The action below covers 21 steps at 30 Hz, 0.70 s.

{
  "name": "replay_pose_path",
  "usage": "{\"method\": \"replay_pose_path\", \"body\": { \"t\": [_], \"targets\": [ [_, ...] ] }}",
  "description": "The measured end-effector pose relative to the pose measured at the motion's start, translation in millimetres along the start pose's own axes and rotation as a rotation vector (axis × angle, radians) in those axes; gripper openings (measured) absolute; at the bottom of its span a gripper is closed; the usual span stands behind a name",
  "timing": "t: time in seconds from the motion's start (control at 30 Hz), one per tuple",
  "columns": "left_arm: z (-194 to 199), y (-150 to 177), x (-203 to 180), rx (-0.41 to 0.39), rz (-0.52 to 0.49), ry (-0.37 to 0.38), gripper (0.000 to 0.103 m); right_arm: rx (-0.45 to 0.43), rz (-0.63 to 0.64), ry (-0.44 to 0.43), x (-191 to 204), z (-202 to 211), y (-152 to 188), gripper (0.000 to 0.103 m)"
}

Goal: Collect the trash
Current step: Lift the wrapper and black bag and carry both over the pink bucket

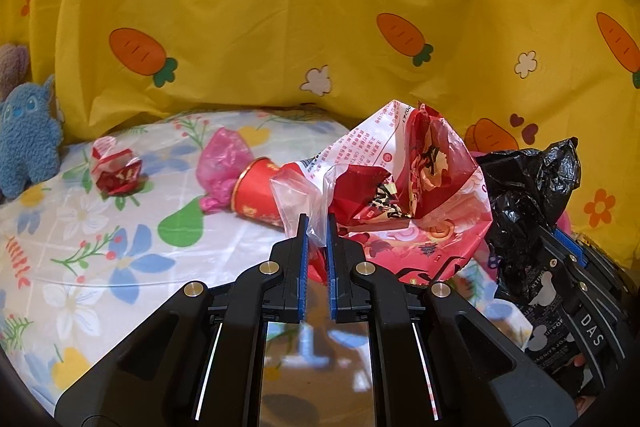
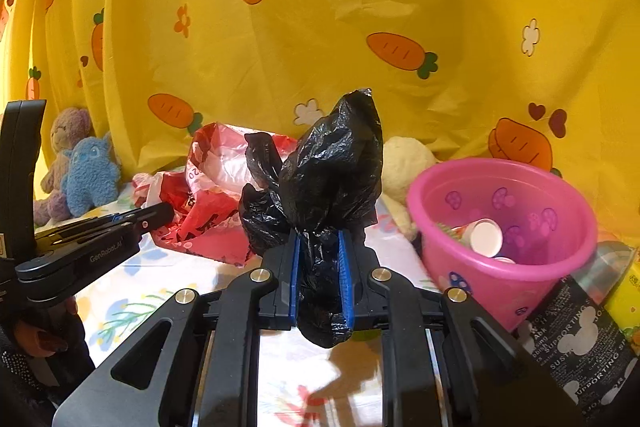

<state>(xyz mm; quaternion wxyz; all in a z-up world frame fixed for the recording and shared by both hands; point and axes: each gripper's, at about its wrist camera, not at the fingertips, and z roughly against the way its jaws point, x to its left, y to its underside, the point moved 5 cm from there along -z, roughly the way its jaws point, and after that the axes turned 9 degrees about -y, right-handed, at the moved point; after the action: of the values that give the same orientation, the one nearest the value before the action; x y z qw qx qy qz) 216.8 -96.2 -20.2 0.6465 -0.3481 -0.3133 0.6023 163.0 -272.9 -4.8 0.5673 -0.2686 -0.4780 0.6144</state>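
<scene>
A pink plastic bucket printed with mushrooms stands on the floral bedsheet and holds white-lidded cups, along with what may be scraps of paper, though its depths are hard to read. The left gripper is clamped on the clear edge of a crumpled red-and-white printed plastic bag, lifted just beside the right gripper. That one pinches a wrinkled black trash bag, while a tipped red paper cup and a balled red wrapper lie on the sheet behind.

A home bedroom: a floral bedsheet, a fuzzy blue plush toy and a yellow carrot-print fabric backdrop.
</scene>
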Motion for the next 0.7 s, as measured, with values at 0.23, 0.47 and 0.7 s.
{"method": "replay_pose_path", "body": {
  "t": [0.23, 0.47, 0.7],
  "targets": [
    [-19.9, -16.3, -63.4, 0.024, -0.054, 0.104, 0.007, -0.064, -0.064, 0.143, -63.0, 19.7, -21.3, 0.018],
    [-42.1, -30.1, -123.0, 0.038, -0.112, 0.187, 0.007, -0.104, -0.122, 0.259, -115.9, 28.8, -33.6, 0.018],
    [-76.4, -35.7, -166.6, 0.089, -0.145, 0.218, 0.007, -0.100, -0.150, 0.338, -148.2, 23.2, -36.4, 0.018]
  ]
}}
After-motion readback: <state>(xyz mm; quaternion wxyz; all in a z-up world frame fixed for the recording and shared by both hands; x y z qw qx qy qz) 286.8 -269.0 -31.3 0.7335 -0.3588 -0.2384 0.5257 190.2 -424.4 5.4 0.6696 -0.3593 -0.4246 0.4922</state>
